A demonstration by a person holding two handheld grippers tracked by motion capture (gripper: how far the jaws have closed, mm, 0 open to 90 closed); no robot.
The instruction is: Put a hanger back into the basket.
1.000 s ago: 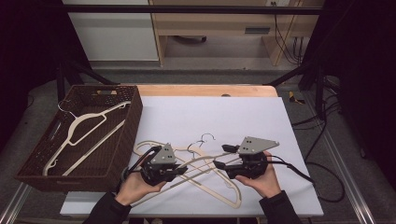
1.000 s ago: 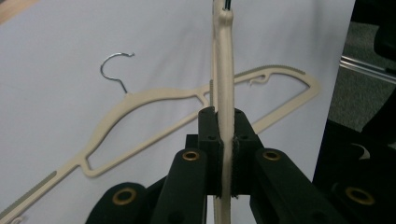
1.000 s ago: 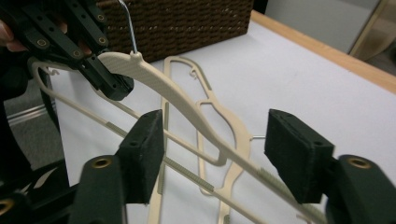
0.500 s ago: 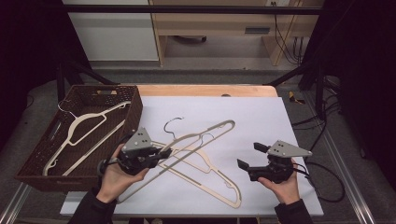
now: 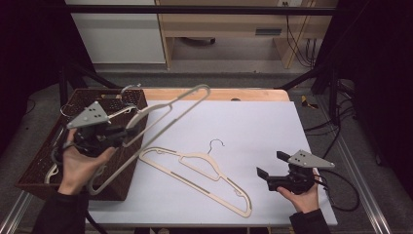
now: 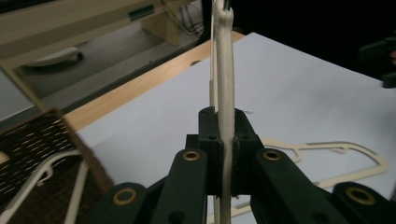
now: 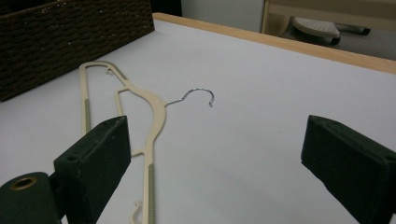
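A cream hanger (image 5: 200,89) hangs tilted in the air over the table's left side, its hook above the basket corner. My left gripper (image 5: 125,132) is shut on its bar; the left gripper view shows both pads clamped on the thin cream strip (image 6: 224,70), with the gripper (image 6: 224,140) pointing across the table. A second cream hanger (image 5: 197,161) with a wire hook lies flat on the white table top (image 5: 253,126). My right gripper (image 5: 267,171) is held low at the front right. Its jaws have just been opening and stand wide apart (image 7: 219,163) with nothing between them, facing that hanger (image 7: 149,116).
A dark woven basket (image 5: 36,163) stands at the table's left edge with another pale hanger (image 6: 42,177) inside it. Its wall (image 7: 70,32) rises beyond the lying hanger. A wooden strip runs along the far edge of the table, with shelving behind.
The left gripper has lifted one hanger off the table and carried it up and left toward the basket. The right gripper has drawn back to the right and opened its jaws.
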